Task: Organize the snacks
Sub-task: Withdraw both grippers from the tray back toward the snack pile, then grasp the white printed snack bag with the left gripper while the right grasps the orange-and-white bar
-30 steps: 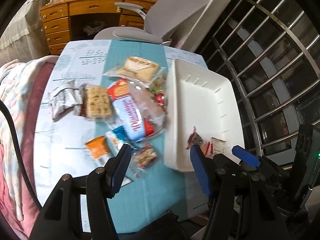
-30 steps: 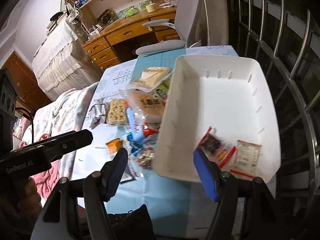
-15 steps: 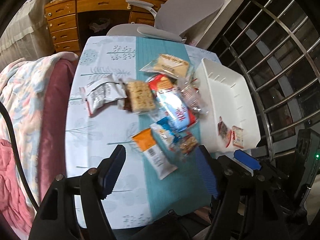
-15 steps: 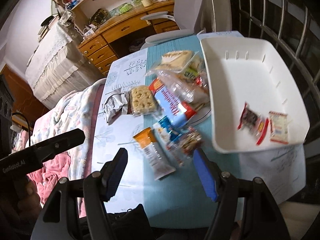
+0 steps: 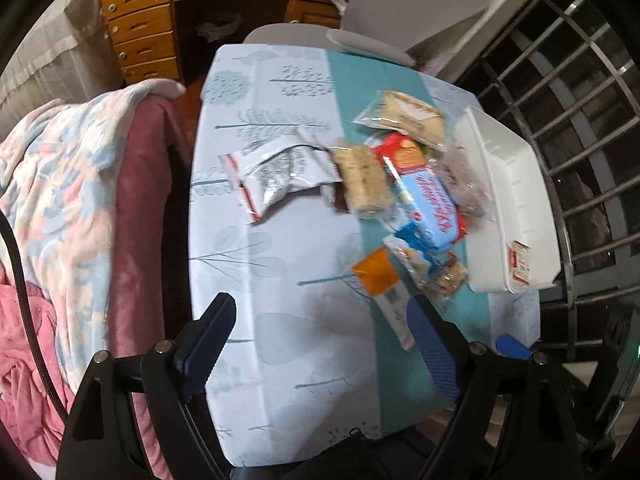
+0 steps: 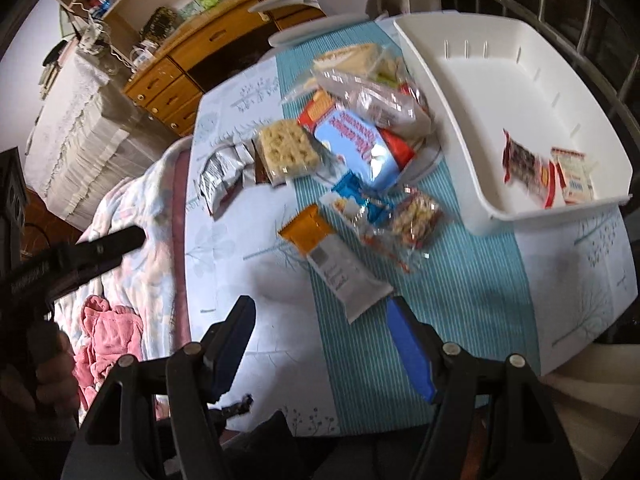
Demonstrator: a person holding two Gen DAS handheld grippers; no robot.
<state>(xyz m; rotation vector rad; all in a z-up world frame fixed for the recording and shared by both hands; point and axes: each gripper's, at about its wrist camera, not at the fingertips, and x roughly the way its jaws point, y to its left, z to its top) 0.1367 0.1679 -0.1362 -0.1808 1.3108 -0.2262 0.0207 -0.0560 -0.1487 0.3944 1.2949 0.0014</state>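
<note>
Several snack packets lie in a heap on the tablecloth: a silver bag point(image 5: 280, 174), a cracker pack point(image 5: 362, 182), a blue-and-red biscuit pack point(image 6: 360, 148) and an orange-and-white bar point(image 6: 328, 256). A white tray point(image 6: 520, 220) on the right holds a red packet point(image 6: 524, 164) and a small white packet point(image 6: 574, 178). My left gripper point(image 5: 320, 320) hovers over bare cloth near the table's front, its jaws opening with nothing between them. My right gripper point(image 6: 320, 320) stands open just below the orange bar, holding nothing.
The table point(image 5: 280, 340) is covered by a white cloth with a teal runner. A pink and floral blanket point(image 5: 80, 200) lies at the left. A grey chair point(image 5: 400, 8) and wooden desk point(image 5: 160, 20) stand behind. Metal bars point(image 5: 560, 100) run along the right.
Both grippers have swung left, away from the tray and toward the snack heap and bare cloth. The left gripper's jaws have spread wider. The right gripper's jaws look the same.
</note>
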